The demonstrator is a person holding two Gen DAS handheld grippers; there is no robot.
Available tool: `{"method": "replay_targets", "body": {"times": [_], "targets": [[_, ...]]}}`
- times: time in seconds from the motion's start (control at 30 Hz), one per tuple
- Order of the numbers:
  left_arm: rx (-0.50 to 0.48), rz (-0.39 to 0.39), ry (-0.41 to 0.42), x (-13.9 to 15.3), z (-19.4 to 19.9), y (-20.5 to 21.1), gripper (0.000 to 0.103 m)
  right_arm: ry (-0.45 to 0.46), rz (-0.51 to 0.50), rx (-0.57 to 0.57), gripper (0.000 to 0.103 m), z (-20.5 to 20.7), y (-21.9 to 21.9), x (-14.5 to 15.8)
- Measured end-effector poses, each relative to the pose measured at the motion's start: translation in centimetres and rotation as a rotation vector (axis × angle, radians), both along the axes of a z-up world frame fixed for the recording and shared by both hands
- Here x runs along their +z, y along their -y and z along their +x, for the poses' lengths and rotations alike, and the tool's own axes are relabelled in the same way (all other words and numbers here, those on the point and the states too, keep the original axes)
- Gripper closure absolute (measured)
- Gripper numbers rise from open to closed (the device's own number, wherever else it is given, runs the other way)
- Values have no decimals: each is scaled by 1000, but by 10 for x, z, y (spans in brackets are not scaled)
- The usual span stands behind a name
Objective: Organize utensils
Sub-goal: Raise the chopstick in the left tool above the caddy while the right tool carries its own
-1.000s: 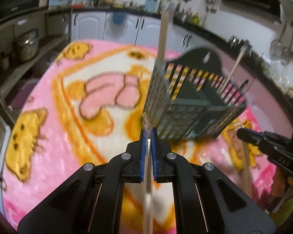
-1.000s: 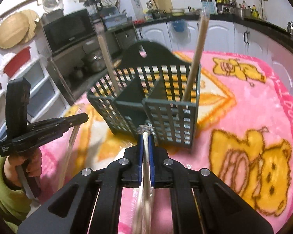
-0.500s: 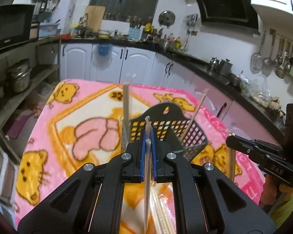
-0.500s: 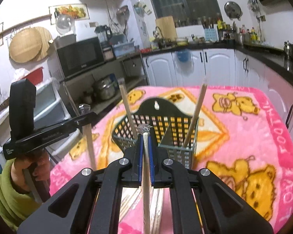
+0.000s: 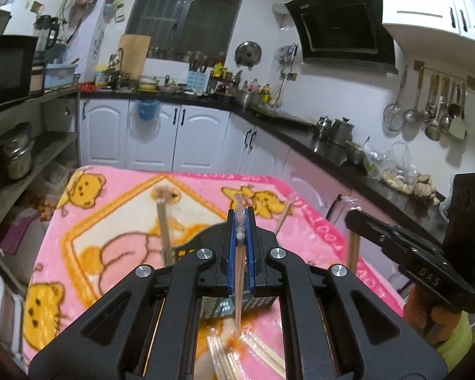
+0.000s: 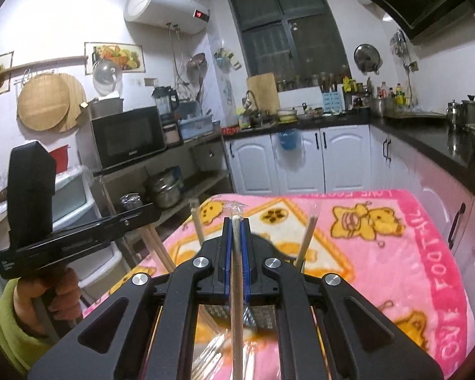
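- Left wrist view: the left gripper (image 5: 240,237) pinches a plastic-wrapped chopstick (image 5: 238,272) high above the slotted basket (image 5: 234,305), which is mostly hidden — a loose grip could let it slide out.
- Right wrist view: the right gripper (image 6: 236,240) clamps a wrapped chopstick (image 6: 236,285) — lowered unseen, its tip could miss the basket (image 6: 259,316) or knock the sticks (image 6: 307,237) standing in it.

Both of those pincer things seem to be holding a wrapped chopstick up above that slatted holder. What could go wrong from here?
1. Each wrapped chopstick is pinched at one spot by the left gripper and right gripper, so it might swing or slip.
2. The utensil basket is mostly hidden; aiming is hard.
3. Chopsticks already standing there could be knocked.
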State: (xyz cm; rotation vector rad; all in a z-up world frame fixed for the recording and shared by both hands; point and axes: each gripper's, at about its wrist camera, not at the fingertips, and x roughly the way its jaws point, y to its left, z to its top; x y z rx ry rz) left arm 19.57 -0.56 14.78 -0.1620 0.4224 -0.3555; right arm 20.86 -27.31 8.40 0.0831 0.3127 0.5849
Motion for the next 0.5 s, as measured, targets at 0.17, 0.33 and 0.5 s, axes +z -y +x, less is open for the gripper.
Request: {"method": "replay_targets", "body": {"times": [0.17,0.33,0.5], "targets": [[-6,-10,41,17,3,4,100,34,16,-16,97,7,1,12],[1,-20,70,29,11,4,100,96,28,-33,97,13,-3,28],[13,-26,87,37,19,4,100,136,55,-51,97,23,-3,42]]}}
